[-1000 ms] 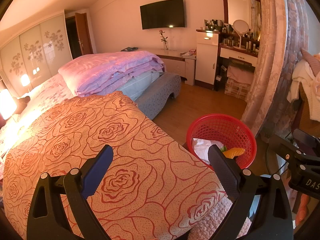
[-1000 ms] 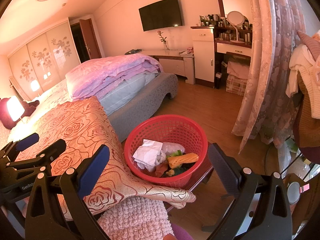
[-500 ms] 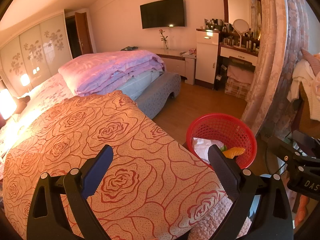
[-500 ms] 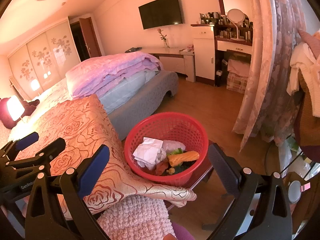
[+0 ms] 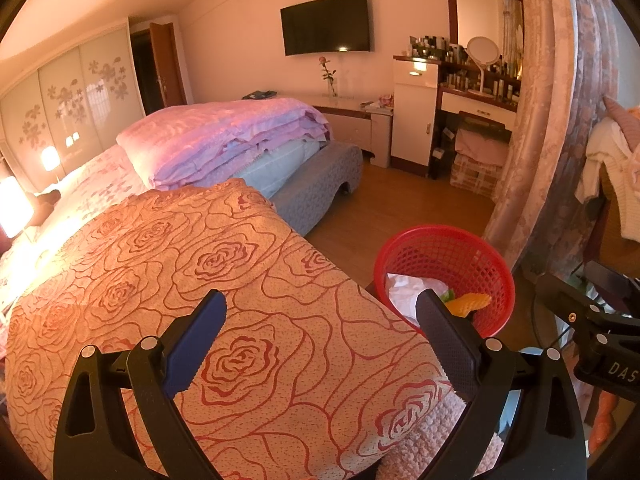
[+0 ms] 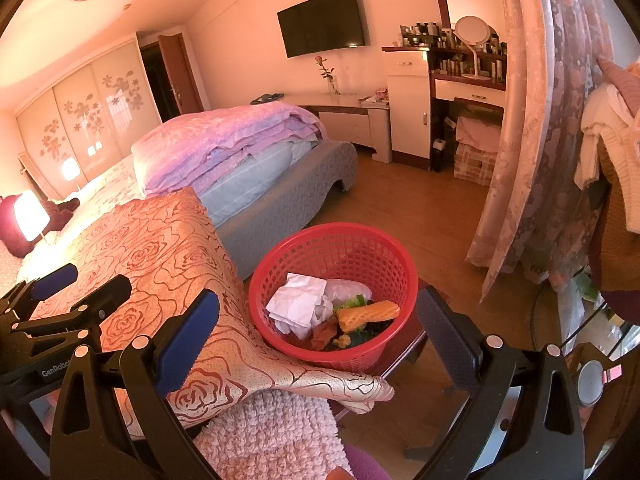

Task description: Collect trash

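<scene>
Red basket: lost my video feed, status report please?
Both hand-held grippers, left and right, open, empty. Red basket holds crumpled paper, orange scrap. Bedspread corner beside basket.

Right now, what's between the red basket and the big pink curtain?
Only bare wooden floor. In the right wrist view, the red basket and the curtain stand apart, with nothing lying on the boards between them.

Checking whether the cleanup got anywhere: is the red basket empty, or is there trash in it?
Not empty. The red basket stands upright holding crumpled white paper, an orange piece and darker scraps, well below its rim.
</scene>
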Demonstrator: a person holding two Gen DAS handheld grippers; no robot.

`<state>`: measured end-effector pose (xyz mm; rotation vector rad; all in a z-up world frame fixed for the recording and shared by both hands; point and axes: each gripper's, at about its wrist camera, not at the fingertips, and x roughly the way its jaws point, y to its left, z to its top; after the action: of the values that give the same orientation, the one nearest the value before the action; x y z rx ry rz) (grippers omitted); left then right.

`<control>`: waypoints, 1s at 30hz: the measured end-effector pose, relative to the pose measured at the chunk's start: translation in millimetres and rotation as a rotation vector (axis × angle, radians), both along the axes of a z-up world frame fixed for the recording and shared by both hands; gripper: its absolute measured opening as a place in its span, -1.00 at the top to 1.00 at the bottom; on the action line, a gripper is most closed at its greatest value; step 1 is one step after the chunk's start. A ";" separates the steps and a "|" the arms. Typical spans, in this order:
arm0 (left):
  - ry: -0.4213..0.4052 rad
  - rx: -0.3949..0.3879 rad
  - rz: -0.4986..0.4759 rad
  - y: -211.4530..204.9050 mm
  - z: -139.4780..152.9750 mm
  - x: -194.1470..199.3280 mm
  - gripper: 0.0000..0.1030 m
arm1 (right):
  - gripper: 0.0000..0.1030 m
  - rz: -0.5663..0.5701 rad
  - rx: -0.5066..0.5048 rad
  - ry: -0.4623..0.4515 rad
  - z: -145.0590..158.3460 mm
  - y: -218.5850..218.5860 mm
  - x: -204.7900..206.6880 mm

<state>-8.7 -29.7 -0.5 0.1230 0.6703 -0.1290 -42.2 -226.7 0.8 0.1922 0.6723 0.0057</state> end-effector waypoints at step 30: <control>0.006 -0.001 -0.004 -0.7 -6.9 -5.6 -0.79 | -0.87 -0.001 -0.001 0.001 1.5 1.3 1.1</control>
<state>-14.3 -30.5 -7.4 0.1231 0.6763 -0.1336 -41.1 -225.4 2.3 0.1916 0.6733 0.0048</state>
